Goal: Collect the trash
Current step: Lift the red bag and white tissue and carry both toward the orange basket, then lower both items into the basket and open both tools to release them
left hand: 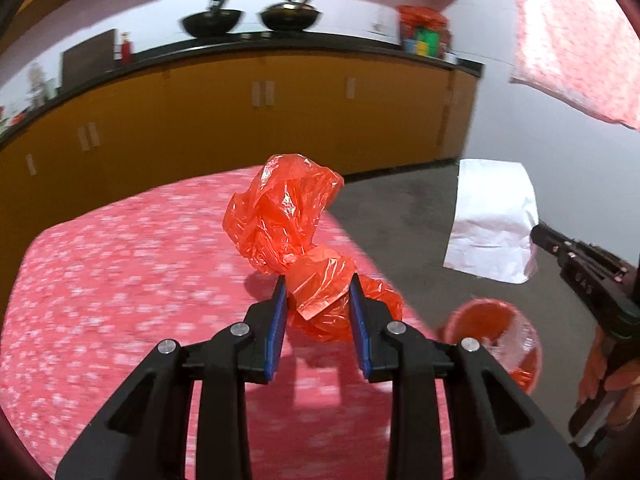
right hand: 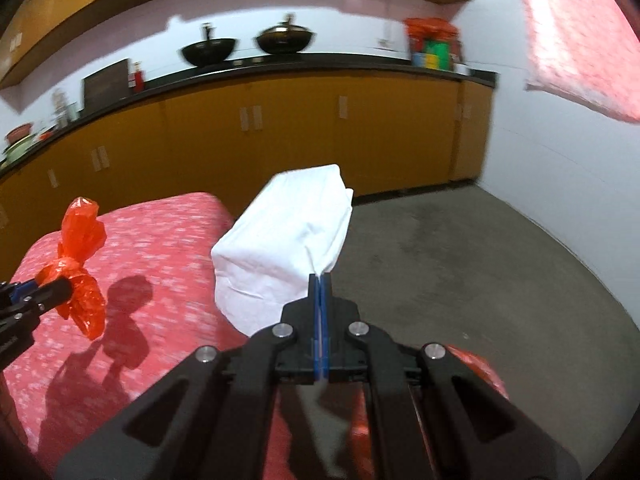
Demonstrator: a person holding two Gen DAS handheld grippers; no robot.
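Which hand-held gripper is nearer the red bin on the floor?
Can't say. In the left wrist view, the left hand-held gripper and right hand-held gripper flank the red bin, both above it.

Both wrist cameras look forward and slightly down along their fingers, close over the red table (left hand: 100, 280), sharing the somewhat blurred yellow cabinets (right hand: 280, 140) beyond.

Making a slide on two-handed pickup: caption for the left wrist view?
Left gripper clamps a crumpled orange plastic bag above the red patterned tablecloth.
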